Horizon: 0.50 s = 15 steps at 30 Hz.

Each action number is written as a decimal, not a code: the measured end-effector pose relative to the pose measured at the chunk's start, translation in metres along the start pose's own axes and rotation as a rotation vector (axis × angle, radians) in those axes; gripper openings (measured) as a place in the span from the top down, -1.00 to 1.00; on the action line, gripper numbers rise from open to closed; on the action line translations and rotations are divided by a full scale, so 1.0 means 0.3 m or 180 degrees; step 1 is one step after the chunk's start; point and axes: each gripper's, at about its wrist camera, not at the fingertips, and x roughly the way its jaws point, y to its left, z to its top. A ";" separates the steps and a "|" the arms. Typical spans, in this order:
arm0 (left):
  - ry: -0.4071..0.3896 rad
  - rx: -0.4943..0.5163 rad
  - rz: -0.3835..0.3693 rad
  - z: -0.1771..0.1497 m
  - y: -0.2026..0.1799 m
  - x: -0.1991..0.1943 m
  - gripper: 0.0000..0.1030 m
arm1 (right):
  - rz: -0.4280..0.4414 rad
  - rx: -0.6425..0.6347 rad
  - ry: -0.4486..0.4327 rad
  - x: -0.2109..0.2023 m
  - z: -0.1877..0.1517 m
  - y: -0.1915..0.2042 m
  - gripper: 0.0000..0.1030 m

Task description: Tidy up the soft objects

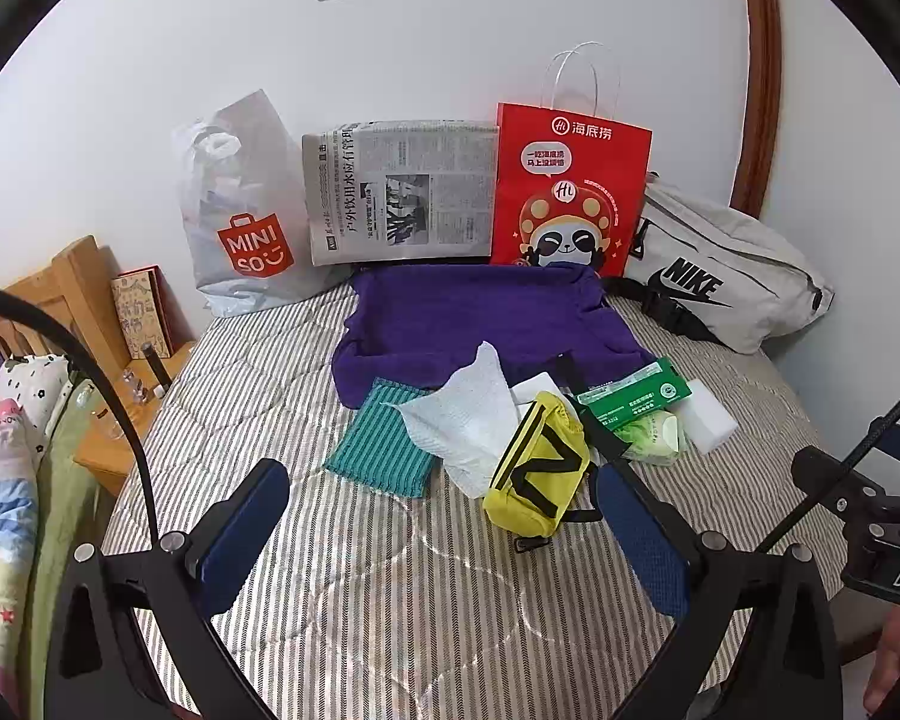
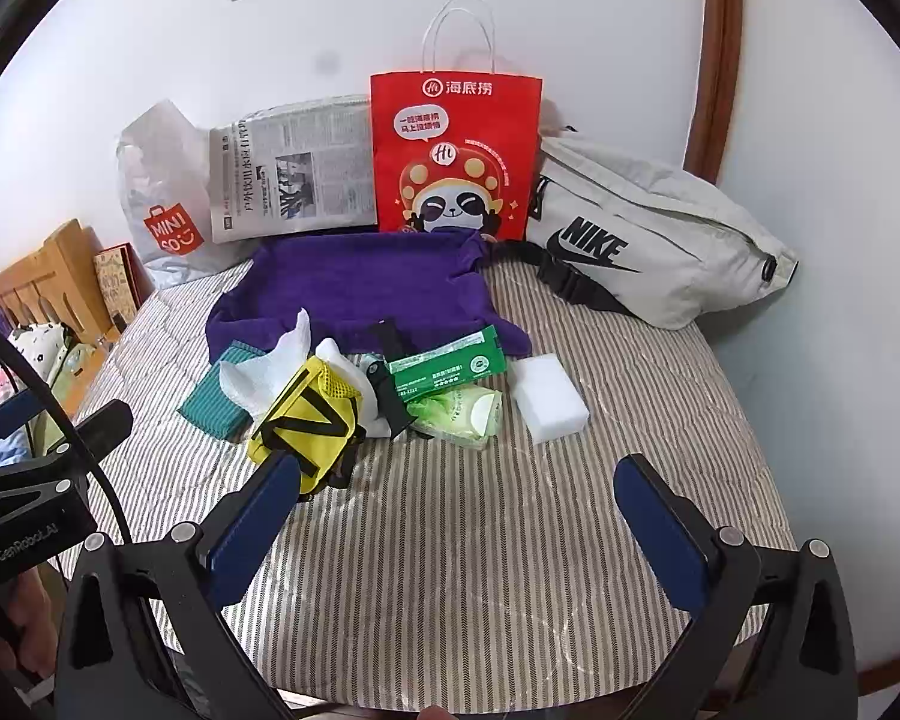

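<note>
Counted stuff on bed, quick tally:
- bags along wall: 4 total, so 1 white Miniso plastic bag (image 1: pixel 234 210), 1 red paper bag (image 1: pixel 570 192), 1 grey Nike waist bag (image 1: pixel 720 276), plus 1 small yellow pouch (image 1: pixel 537 471) in front
- newspaper (image 1: pixel 402 192): 1, folded
- purple towel (image 1: pixel 468 324): 1
- teal striped cloth (image 1: pixel 384 444): 1
- white tissue (image 1: pixel 462 420): 1, crumpled
- green box (image 2: pixel 447 363): 1
- green wipes pack (image 2: pixel 459 414): 1
- white sponge block (image 2: pixel 549 399): 1

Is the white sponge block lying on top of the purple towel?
No, the white sponge block lies on the striped bedcover, beside the purple towel.
</note>
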 end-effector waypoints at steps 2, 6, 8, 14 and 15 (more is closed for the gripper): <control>0.0004 0.0003 0.0003 0.001 -0.002 0.005 -1.00 | -0.0005 -0.0007 -0.0008 -0.003 0.001 0.002 -1.00; 0.0024 0.0005 0.0017 -0.002 0.004 0.008 -1.00 | -0.0010 -0.0010 -0.0008 -0.004 0.000 0.002 -1.00; 0.0029 0.0006 0.0007 0.000 0.005 0.009 -1.00 | -0.0005 -0.0006 -0.0010 -0.006 0.000 0.002 -1.00; 0.0043 0.0016 0.0069 -0.002 0.008 0.017 -1.00 | -0.0005 -0.0019 -0.0019 -0.012 0.000 0.006 -0.99; 0.0047 0.0016 0.0064 -0.001 0.008 0.019 -1.00 | -0.0003 -0.0021 -0.0021 -0.013 0.001 0.006 -1.00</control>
